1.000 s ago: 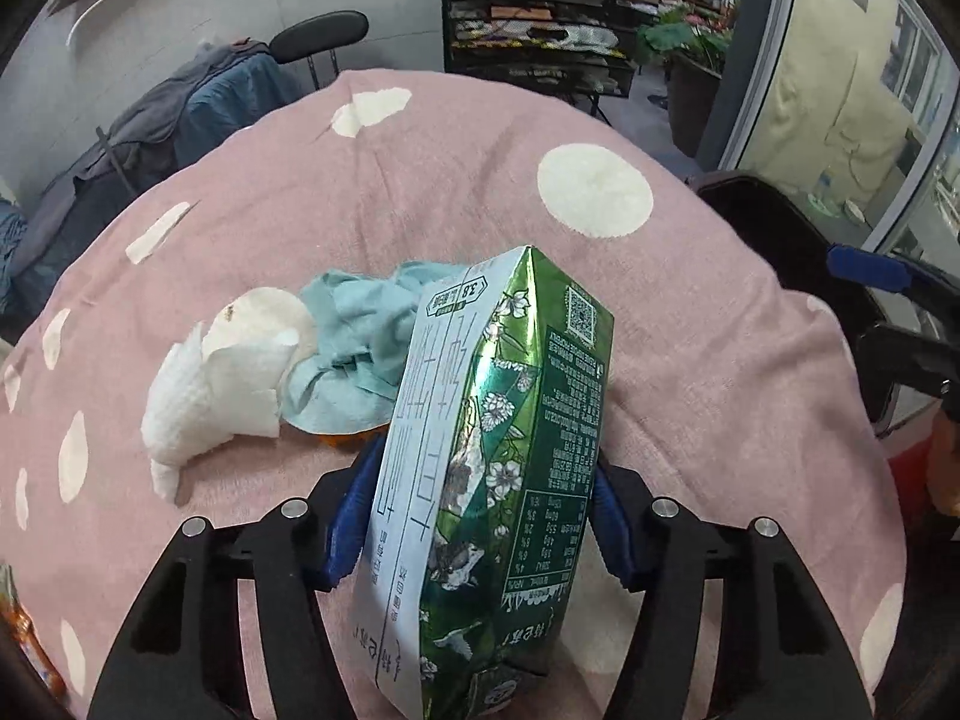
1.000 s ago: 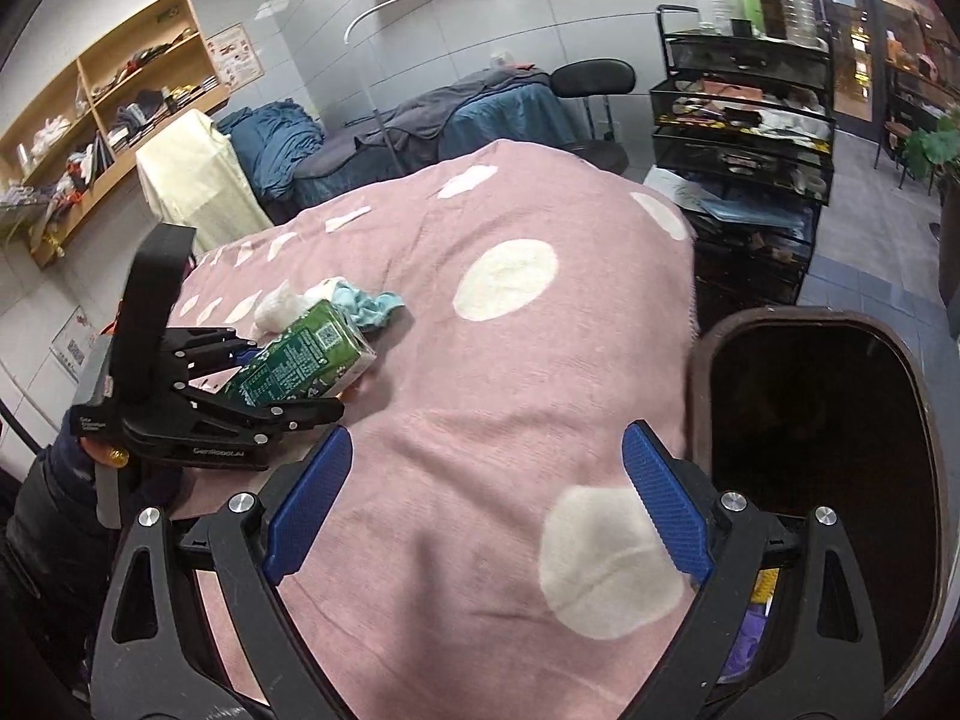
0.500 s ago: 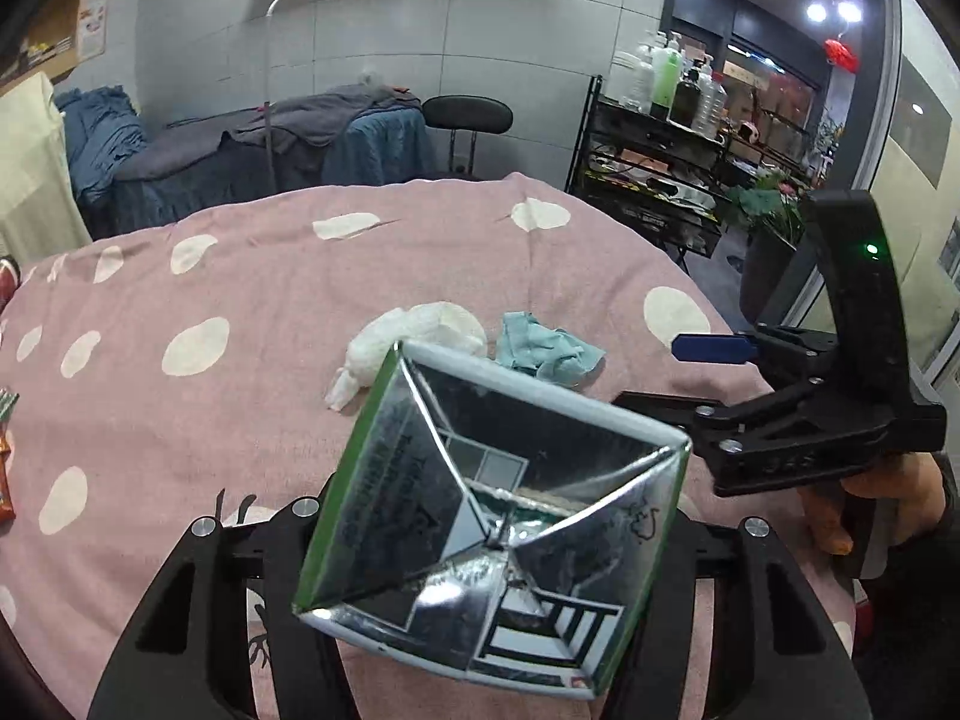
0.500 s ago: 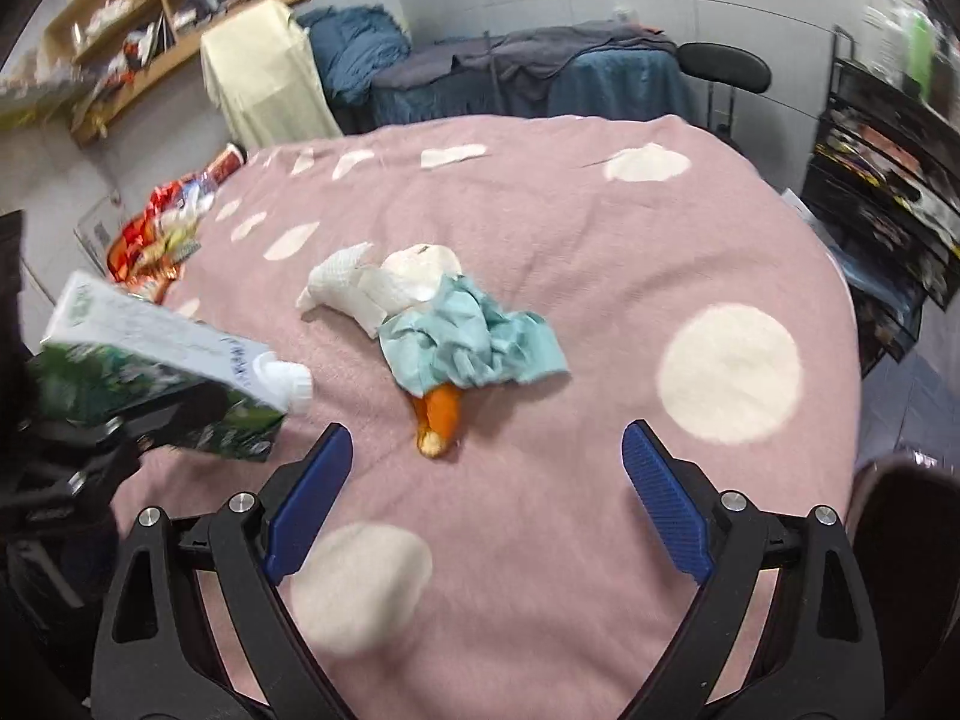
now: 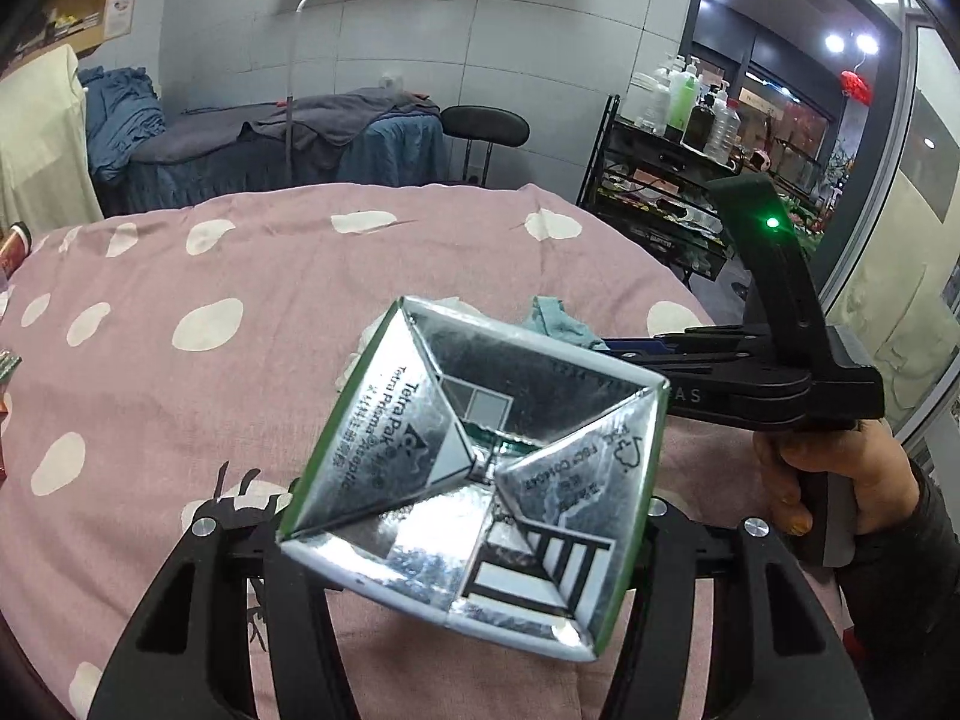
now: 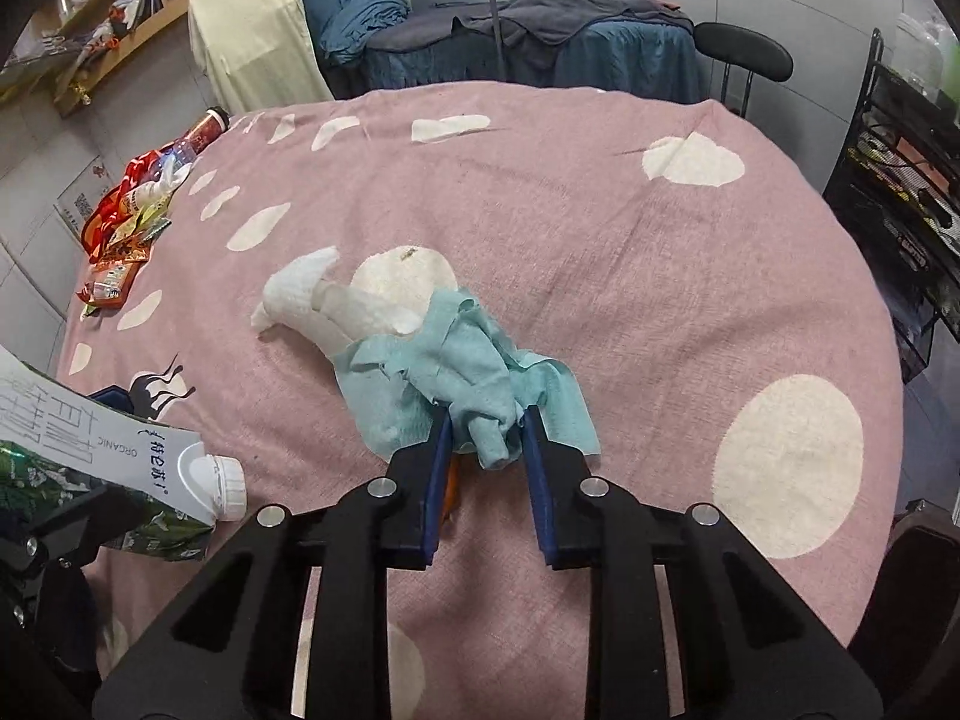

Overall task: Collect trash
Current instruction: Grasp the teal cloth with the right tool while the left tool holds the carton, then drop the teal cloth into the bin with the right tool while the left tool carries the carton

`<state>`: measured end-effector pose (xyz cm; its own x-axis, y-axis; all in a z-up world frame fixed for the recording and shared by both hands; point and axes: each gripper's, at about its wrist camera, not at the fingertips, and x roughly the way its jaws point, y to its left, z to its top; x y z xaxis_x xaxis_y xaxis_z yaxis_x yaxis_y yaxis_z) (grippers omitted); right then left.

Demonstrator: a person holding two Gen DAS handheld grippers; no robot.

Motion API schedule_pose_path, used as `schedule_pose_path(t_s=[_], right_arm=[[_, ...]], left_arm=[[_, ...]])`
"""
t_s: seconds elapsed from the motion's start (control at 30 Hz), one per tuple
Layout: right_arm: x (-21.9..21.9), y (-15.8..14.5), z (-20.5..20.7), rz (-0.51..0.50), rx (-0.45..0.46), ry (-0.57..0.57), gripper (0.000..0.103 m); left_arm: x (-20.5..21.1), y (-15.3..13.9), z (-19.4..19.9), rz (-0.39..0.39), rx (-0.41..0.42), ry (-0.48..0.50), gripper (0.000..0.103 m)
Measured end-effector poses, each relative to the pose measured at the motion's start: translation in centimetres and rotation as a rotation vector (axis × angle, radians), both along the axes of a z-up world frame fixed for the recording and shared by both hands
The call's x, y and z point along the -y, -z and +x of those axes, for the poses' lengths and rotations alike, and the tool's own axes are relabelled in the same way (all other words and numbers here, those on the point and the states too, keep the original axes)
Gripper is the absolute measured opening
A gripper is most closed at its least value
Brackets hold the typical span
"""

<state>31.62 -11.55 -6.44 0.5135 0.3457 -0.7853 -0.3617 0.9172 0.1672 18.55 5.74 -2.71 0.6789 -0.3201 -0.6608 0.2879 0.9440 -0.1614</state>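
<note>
Left gripper (image 5: 474, 516): fingers clamped on the carton (image 5: 474, 468), held above the spotted cover (image 5: 180, 396); foil base faces the camera.
Carton print: "Tetra Pak", "Tetra Prisma Aseptic"; "ORGANIC" by the white cap (image 6: 223, 489).
Right gripper (image 6: 485, 444): fingers pinching the teal cloth (image 6: 462, 378) on the cover.
Half hidden: orange scrap (image 6: 451, 489) under the cloth; white tissue (image 6: 336, 300) touches it.

On the foil base of the carton (image 5: 474, 468) I hold, I read "Tetra Pak" and "Tetra Prisma Aseptic". Near its cap, in the right view, stands "ORGANIC". My other claw's (image 5: 729, 384) body shows the letters "AS"; smaller print is too blurred.
</note>
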Motion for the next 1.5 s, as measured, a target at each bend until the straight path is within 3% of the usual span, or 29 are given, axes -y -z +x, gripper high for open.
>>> schedule_pose_path(t_s=[0.53,0.93,1.23,1.5], right_arm=[[8.3,-3.3,-8.4,0.165,0.110,0.170,0.024],[16.0,-3.7,-13.6,0.229,0.170,0.372,0.024],[22.6,-2.1,-16.5,0.187,0.172,0.585,0.024],[27.7,2.3,-17.0,0.173,0.077,0.733,0.024]], left_arm=[[2.9,-1.8,-2.7,-0.061,0.052,0.026,0.056],[8.5,-3.1,-3.6,-0.073,0.075,0.148,0.056],[13.4,-3.7,-4.0,-0.062,0.087,0.247,0.056],[16.7,-3.3,-4.0,-0.050,0.070,0.312,0.056]])
